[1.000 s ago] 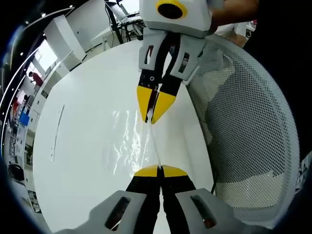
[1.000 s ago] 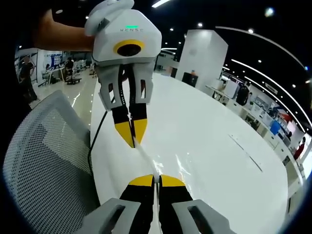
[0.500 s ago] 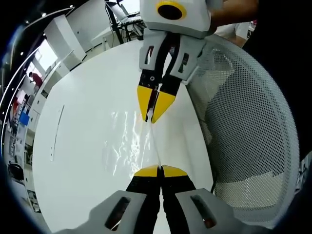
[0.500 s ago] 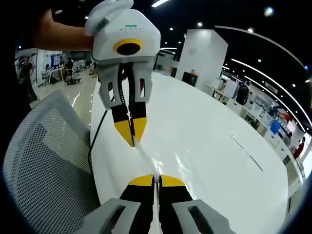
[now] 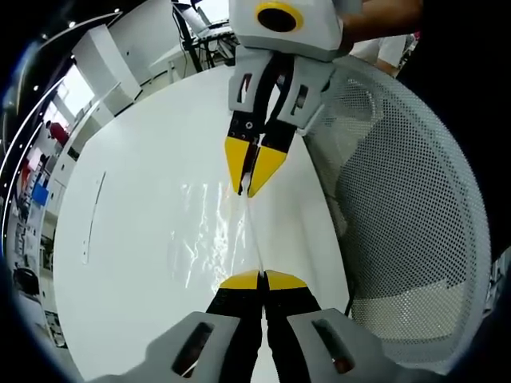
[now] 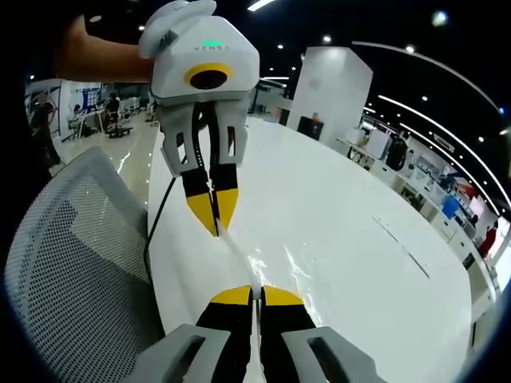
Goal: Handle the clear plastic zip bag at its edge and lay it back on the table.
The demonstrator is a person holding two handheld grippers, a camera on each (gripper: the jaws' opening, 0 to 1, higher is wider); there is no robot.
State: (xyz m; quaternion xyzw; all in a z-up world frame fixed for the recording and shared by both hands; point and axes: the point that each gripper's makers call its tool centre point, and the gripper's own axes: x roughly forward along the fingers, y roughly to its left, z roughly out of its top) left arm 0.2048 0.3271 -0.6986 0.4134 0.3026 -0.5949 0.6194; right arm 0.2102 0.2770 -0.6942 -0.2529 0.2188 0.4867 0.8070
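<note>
Left gripper [image 5: 262, 279] is clamped tight on one end of the clear plastic zip bag's edge, its yellow tips pressed together with the thin plastic running out from between them, and the right gripper [image 5: 251, 177] facing it across the bag is likewise clamped on the far end of that edge. From the right gripper view the same holds: the right gripper [image 6: 255, 296] has its tips together on the strip, and the left gripper [image 6: 214, 217] pinches the other end. The clear plastic zip bag [image 5: 209, 231] hangs stretched between the two, its glossy, wrinkled body draping down toward the white counter [image 5: 128, 231], beside a white mesh chair [image 5: 415, 207]. Compared with a second ago, very little has changed: the right gripper has drifted slightly up and away in the left gripper view, so the edge looks a touch tauter, and both grips are as firm as before. That suggests the bag is still being carried or straightened rather than released, so laying it flat on the counter remains to be done.
</note>
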